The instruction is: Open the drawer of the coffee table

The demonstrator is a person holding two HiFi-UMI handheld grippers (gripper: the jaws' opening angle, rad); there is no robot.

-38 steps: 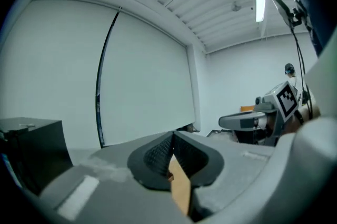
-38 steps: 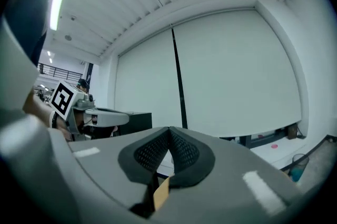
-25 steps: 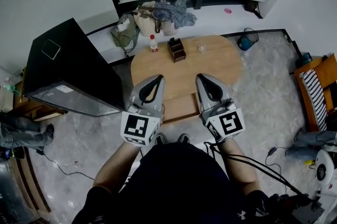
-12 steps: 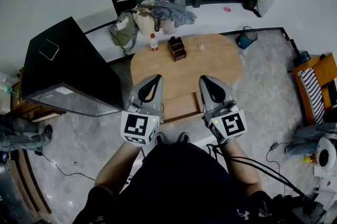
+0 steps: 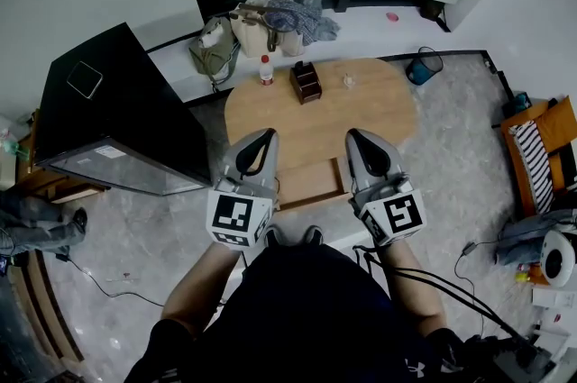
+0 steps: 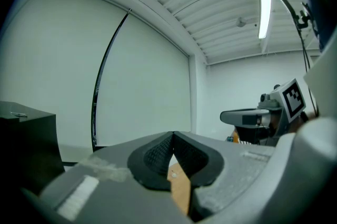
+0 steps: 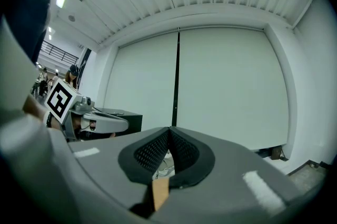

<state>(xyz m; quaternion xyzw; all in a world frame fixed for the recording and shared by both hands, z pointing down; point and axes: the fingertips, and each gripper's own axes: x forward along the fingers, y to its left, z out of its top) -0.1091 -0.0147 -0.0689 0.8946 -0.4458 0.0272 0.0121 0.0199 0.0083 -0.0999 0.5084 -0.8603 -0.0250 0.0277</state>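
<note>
The oval wooden coffee table point(image 5: 379, 115) lies below me in the head view. Its drawer front point(image 5: 309, 183) shows as a wooden panel under the near edge. My left gripper point(image 5: 267, 135) and right gripper point(image 5: 353, 136) hover side by side above that edge, either side of the drawer. Both point away from me, held level. In the left gripper view the left gripper point(image 6: 172, 136) has its dark pads pressed together with nothing in them. The right gripper point(image 7: 169, 130) looks the same in its own view: shut and empty. Neither touches the table.
On the tabletop stand a small brown box point(image 5: 306, 82), a red-capped bottle point(image 5: 266, 70) and a small glass point(image 5: 347, 81). A black cabinet point(image 5: 117, 115) stands left of the table. Bags point(image 5: 261, 25) lie by the wall; a blue bucket point(image 5: 422, 66) and a wooden chair point(image 5: 541, 147) stand at the right.
Almost nothing differs. The right gripper sits a touch further right in the picture, and the left one has barely shifted. Both stay shut.
</note>
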